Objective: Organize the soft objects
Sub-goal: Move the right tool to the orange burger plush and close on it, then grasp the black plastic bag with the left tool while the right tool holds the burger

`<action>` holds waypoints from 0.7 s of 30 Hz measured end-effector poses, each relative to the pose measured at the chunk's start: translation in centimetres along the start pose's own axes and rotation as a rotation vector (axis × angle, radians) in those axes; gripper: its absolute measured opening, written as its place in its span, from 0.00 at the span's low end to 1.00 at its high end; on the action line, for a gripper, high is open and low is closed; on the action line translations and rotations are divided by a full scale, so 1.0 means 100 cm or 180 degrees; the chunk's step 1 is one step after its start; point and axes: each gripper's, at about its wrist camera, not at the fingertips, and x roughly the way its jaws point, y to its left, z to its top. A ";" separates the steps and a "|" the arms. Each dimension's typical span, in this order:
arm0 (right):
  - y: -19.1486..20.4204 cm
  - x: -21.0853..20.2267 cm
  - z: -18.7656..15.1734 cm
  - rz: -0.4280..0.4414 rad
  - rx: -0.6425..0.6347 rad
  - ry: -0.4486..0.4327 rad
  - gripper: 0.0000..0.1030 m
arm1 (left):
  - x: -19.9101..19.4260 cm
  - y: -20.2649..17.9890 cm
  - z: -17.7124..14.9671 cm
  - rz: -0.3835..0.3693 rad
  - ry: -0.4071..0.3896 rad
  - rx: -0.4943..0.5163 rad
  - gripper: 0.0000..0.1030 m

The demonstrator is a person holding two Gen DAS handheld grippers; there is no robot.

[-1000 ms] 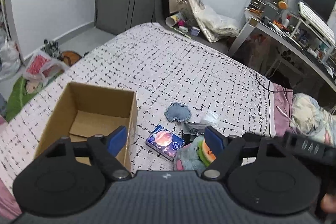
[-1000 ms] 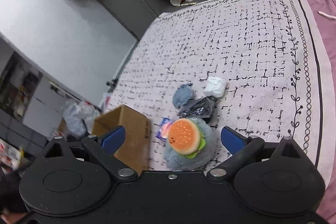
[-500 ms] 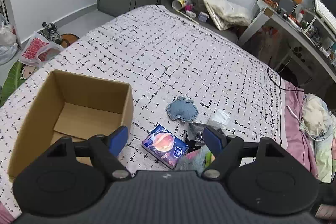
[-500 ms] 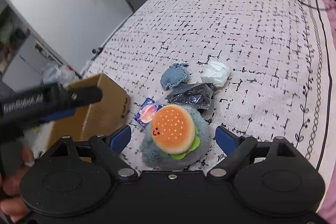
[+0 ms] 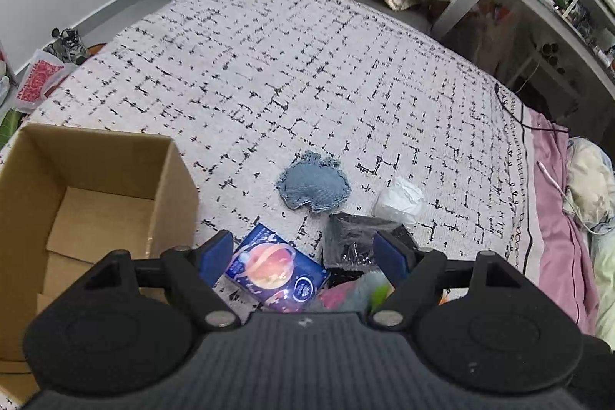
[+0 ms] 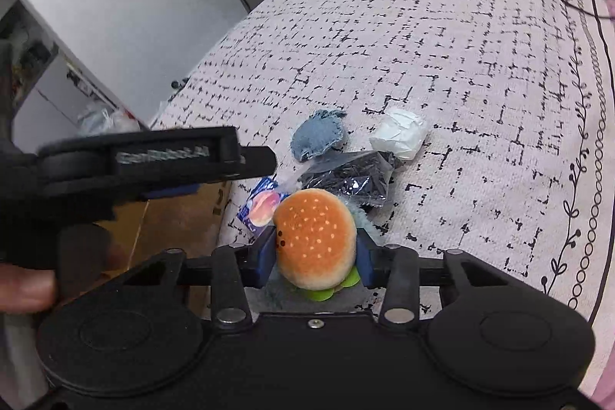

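Observation:
An orange burger plush (image 6: 315, 233) lies on a grey-blue fluffy toy (image 6: 359, 216) on the bed. My right gripper (image 6: 317, 256) is closing on it, and both blue pads touch the bun's sides. My left gripper (image 5: 303, 252) hangs open over a blue printed packet (image 5: 275, 268), with nothing between its fingers. Beyond them lie a denim pouch (image 5: 313, 185), a white wad (image 5: 398, 198) and a black bundle in clear plastic (image 5: 353, 237). An open cardboard box (image 5: 180, 187) stands empty on the left.
The patterned bedspread (image 5: 307, 64) stretches away behind the pile. In the right wrist view the left gripper's black frame (image 6: 153, 160) crosses above the box (image 6: 180, 218), held by a hand (image 6: 23, 287). A desk (image 5: 538, 6) and floor clutter ring the bed.
The right jaws have drawn in from wide apart to the burger's sides. The left gripper has sunk and moved forward over the pile, still open.

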 end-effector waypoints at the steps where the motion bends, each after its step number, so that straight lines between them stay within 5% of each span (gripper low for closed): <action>1: -0.003 -0.001 0.001 0.0008 0.0050 -0.0011 0.40 | 0.004 -0.001 0.001 0.0007 0.0023 -0.0010 0.77; 10: -0.030 -0.009 0.006 -0.0044 0.0379 -0.0119 0.40 | 0.034 -0.016 0.006 0.0004 0.0219 0.0009 0.78; 21: -0.065 -0.004 0.009 -0.0136 0.0930 -0.0151 0.40 | 0.063 -0.018 0.010 -0.0058 0.0450 -0.0329 0.79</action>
